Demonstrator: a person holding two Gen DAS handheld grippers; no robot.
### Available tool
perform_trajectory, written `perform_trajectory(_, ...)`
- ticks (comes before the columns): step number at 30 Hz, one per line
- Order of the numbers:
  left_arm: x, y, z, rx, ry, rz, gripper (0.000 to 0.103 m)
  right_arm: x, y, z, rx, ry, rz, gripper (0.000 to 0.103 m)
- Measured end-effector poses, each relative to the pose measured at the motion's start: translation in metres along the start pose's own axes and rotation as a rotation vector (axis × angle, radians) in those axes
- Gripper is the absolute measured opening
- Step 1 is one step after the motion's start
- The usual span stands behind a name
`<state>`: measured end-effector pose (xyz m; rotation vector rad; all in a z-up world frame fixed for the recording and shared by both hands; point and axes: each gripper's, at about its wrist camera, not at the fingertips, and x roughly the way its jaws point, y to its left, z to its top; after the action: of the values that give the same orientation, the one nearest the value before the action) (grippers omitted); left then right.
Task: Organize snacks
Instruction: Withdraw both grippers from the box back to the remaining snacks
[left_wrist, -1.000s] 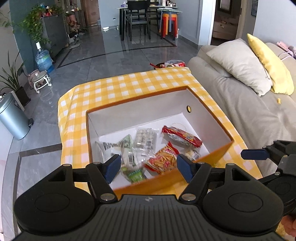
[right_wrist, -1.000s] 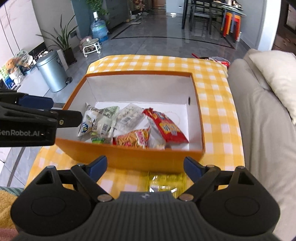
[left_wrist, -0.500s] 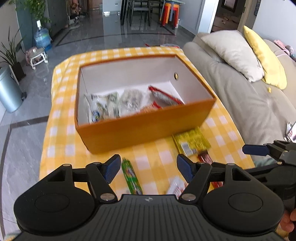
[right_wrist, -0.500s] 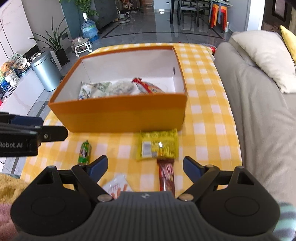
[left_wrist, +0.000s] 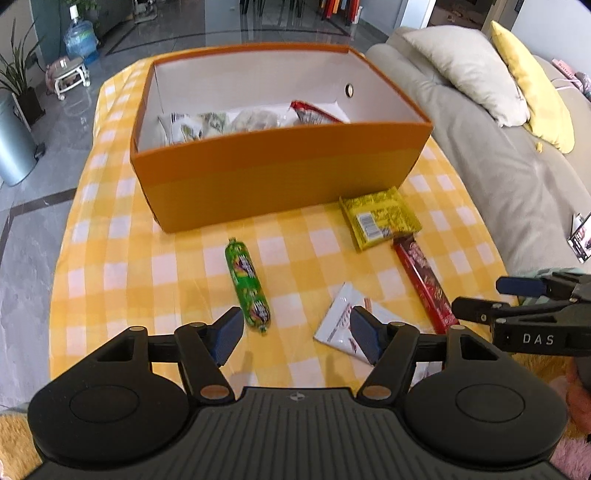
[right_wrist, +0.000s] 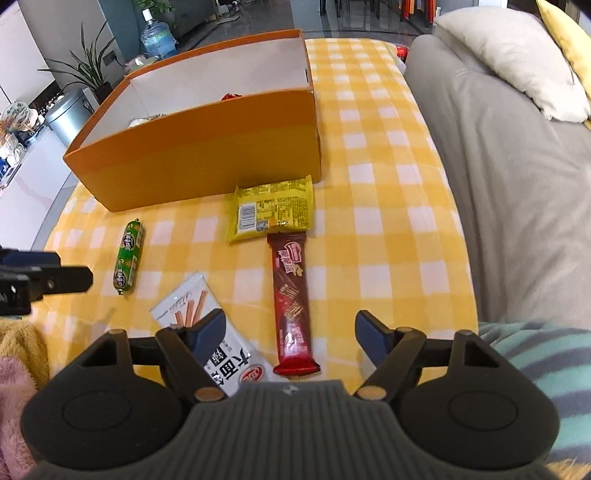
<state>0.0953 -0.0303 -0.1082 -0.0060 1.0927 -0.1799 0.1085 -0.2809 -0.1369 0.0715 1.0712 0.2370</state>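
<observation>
An orange box (left_wrist: 280, 177) with several snack packets inside stands on the yellow checked table; it also shows in the right wrist view (right_wrist: 199, 158). In front of it lie a green sausage stick (left_wrist: 247, 284) (right_wrist: 127, 256), a yellow packet (left_wrist: 378, 216) (right_wrist: 273, 212), a dark red wafer bar (left_wrist: 423, 280) (right_wrist: 291, 299) and a white biscuit-stick packet (left_wrist: 343, 317) (right_wrist: 214, 328). My left gripper (left_wrist: 295, 334) is open and empty, above the near table edge between the sausage and the white packet. My right gripper (right_wrist: 290, 338) is open and empty, over the red bar's near end.
A grey sofa (right_wrist: 517, 184) with cream (left_wrist: 465, 70) and yellow (left_wrist: 532, 81) pillows runs along the table's right side. A metal bin (left_wrist: 13, 147), a plant and a water bottle (left_wrist: 79, 35) stand on the floor to the left. A striped cloth (right_wrist: 535, 350) lies at near right.
Both grippers have pulled back and down from over the box to the near table edge. The loose snacks in front of the box have come into view. Both stay open.
</observation>
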Motion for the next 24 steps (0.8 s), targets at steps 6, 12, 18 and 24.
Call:
perform_trajectory(6,0.017,-0.007,-0.002,-0.035,0.062,-0.073,0.072,0.018,0.004,0.001,-0.018,0.073,-0.013,0.059)
perform_trajectory(12,0.043,-0.024,-0.007,-0.042,0.183,-0.102,0.068,0.035,0.007,-0.004,-0.045,0.183,-0.051,0.058)
perform_trajectory(18,0.065,-0.04,-0.016,-0.018,0.289,-0.13,0.056,0.047,0.006,-0.009,-0.05,0.271,-0.105,0.058)
perform_trajectory(24,0.071,-0.046,-0.015,0.008,0.3,-0.122,0.047,0.055,0.012,-0.013,-0.095,0.312,-0.116,0.056)
